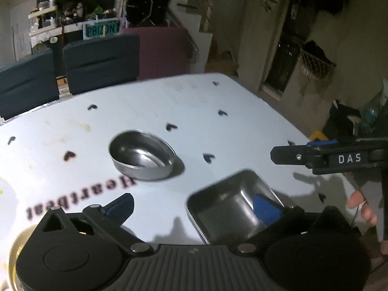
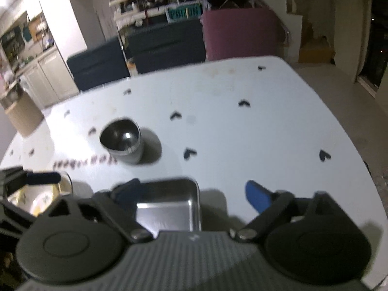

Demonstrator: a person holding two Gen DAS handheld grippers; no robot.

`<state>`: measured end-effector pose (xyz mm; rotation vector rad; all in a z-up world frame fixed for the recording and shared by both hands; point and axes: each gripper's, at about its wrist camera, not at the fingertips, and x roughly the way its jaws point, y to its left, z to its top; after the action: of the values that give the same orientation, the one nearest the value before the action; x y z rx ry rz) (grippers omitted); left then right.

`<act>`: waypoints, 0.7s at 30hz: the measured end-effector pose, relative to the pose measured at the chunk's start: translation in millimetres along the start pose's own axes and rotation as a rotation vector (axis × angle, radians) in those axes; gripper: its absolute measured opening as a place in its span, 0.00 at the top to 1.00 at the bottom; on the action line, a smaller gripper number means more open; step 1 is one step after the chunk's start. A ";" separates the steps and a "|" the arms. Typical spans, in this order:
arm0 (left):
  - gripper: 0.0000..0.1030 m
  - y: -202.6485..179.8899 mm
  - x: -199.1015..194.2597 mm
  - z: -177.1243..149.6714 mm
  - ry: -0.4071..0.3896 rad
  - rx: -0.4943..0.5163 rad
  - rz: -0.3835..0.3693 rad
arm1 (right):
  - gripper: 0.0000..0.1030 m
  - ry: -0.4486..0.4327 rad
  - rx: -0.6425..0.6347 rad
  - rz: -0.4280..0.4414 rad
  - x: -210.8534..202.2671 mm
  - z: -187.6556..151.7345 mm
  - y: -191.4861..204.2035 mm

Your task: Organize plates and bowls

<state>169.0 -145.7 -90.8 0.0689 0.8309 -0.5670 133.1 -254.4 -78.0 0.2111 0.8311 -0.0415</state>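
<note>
On the pale counter, printed with small black hearts, stand 2 steel pieces: a round bowl further out and a square tray close in. At the near left edge a third dish, cream and patterned, peeks out, mostly hidden behind the tools.

The left gripper has its jaws wide apart. Its right blue pad sits over the tray's inside, while the other finger hangs above bare counter to the tray's left, so the tray's left wall lies between the 2. I cannot tell whether the pad touches the metal. The right gripper also has its jaws apart and holds nothing. In its own view the tray lies low and left of centre, with the left finger beside or over the tray's left side and the right finger clear of it over open counter.

The tray is nearly square, so it has no real long axis; a rim is what matters. Both tools hover over it, and the left one looks better set, since its jaws already straddle a wall. The round bowl lies straight ahead and a little left of both, well apart from the tray, nearer the left hand's side. My guess is the tray gets pinched first, then carried toward the bowl or the cream dish.
</note>
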 end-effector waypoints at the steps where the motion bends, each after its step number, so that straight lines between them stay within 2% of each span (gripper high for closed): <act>1: 0.00 4.2 -3.0 3.3 -0.012 -0.006 -0.001 | 0.00 -0.014 0.009 0.002 0.7 2.8 2.8; 9: 0.00 48.7 -10.7 40.0 -0.079 -0.048 0.049 | 0.00 -0.051 0.076 0.030 23.3 29.6 33.4; 13: 0.00 72.8 0.9 57.0 -0.076 -0.077 0.075 | 0.00 -0.016 0.141 0.056 43.2 38.2 48.7; 16: 0.00 86.1 15.4 66.3 -0.060 -0.075 0.091 | 0.00 0.042 0.205 0.065 62.1 45.9 55.3; 19: 0.02 97.5 35.6 71.3 -0.030 -0.078 0.100 | 0.10 0.098 0.284 0.075 84.5 51.3 55.8; 21: 0.09 103.9 49.7 72.2 -0.002 -0.075 0.108 | 0.17 0.131 0.325 0.073 99.3 53.6 54.5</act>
<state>296.8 -99.5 -93.6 0.0441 0.8404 -0.4342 245.7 -207.3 -106.8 0.5550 0.9445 -0.0958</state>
